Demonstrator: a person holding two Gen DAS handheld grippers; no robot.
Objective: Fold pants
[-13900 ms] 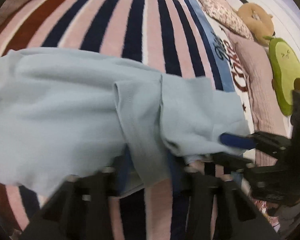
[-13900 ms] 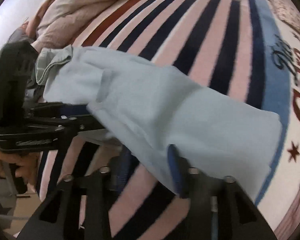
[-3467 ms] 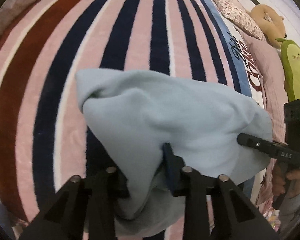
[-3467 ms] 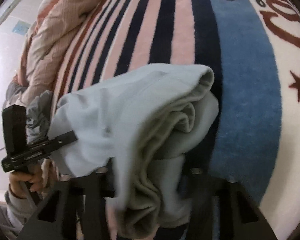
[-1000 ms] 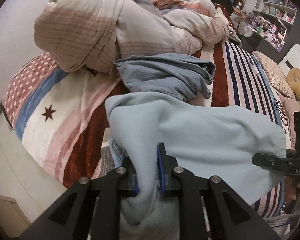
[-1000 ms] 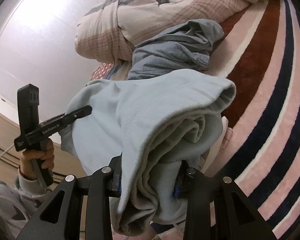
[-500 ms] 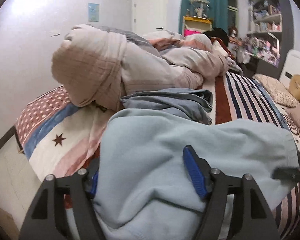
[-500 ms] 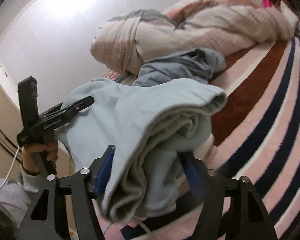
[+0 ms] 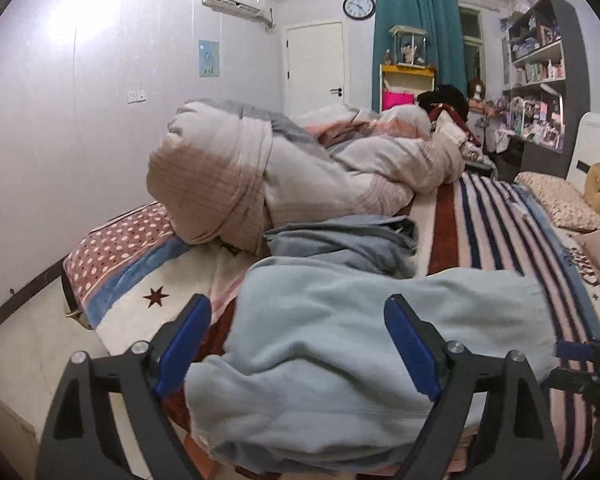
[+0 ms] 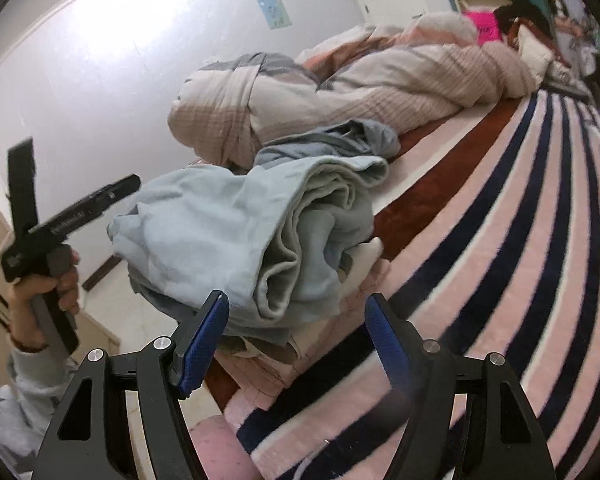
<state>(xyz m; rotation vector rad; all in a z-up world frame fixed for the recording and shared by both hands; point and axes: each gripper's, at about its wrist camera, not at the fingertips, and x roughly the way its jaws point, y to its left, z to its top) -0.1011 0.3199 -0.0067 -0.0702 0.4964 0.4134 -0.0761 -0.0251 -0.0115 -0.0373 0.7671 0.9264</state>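
Observation:
The light blue pants [image 9: 364, 344] lie folded in a thick bundle at the near corner of the bed, on top of other folded clothes. In the right wrist view the bundle [image 10: 236, 240] shows its stacked folded edges. My left gripper [image 9: 300, 344] is open, its blue pads on either side of the bundle, not pinching it. My right gripper [image 10: 296, 332] is open just in front of the bundle's folded end. The left gripper's body shows in the right wrist view [image 10: 80, 208], held in a hand.
A grey-blue garment [image 9: 348, 240] lies crumpled behind the pants. A rolled pink and grey duvet [image 9: 260, 176] fills the far left of the bed. The striped blanket [image 10: 520, 240] covers the bed to the right. Pillows [image 9: 556, 200] lie at the far right.
Both grippers carried the folded pants to the bed's corner, set the bundle down and opened. Both have drawn back a little from it.

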